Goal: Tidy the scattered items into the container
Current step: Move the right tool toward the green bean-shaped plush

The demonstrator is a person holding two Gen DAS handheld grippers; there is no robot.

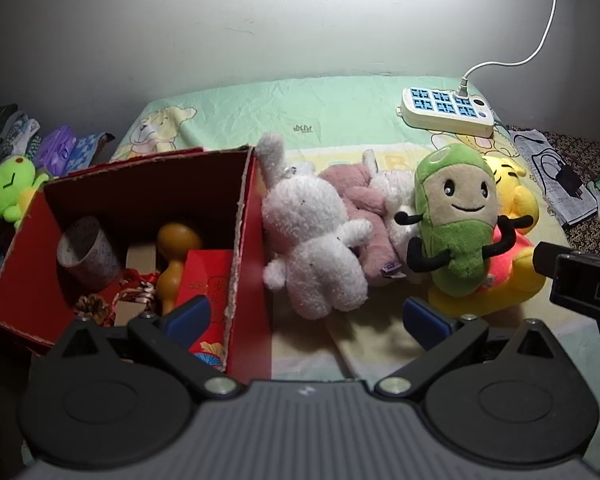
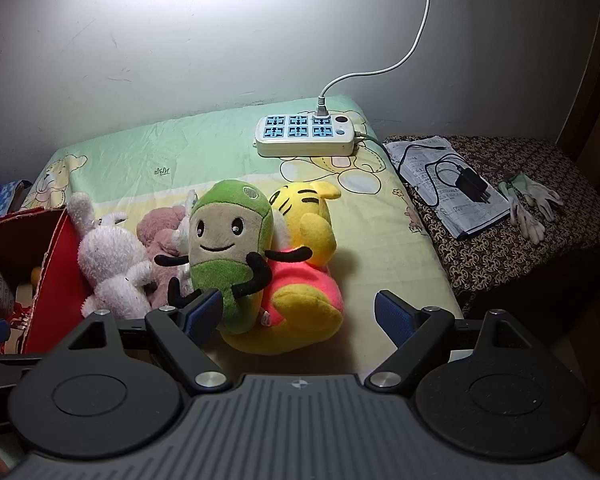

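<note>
A red cardboard box [image 1: 252, 280] stands open on the left of the bed. It holds a paper roll [image 1: 88, 256], an orange gourd [image 1: 176, 264] and a red packet [image 1: 208, 276]. To its right, a white rabbit plush [image 1: 312, 240] leans on the box wall, beside a pink plush [image 1: 352, 196], a green smiling plush [image 1: 456, 216] and a yellow bear plush [image 1: 516, 276]. My left gripper [image 1: 308, 314] is open just in front of the rabbit, one finger over the box. My right gripper [image 2: 298, 314] is open, with the yellow bear [image 2: 300, 304] lying between its fingers, untouched, and the green plush [image 2: 228, 236] at its left finger.
A white power strip [image 2: 304, 136] with a plugged cable lies at the back of the bed by the wall. To the right stands a side table with a patterned cloth [image 2: 500, 256], papers, a black charger [image 2: 472, 184] and gloves. A green frog plush [image 1: 8, 192] sits left of the box.
</note>
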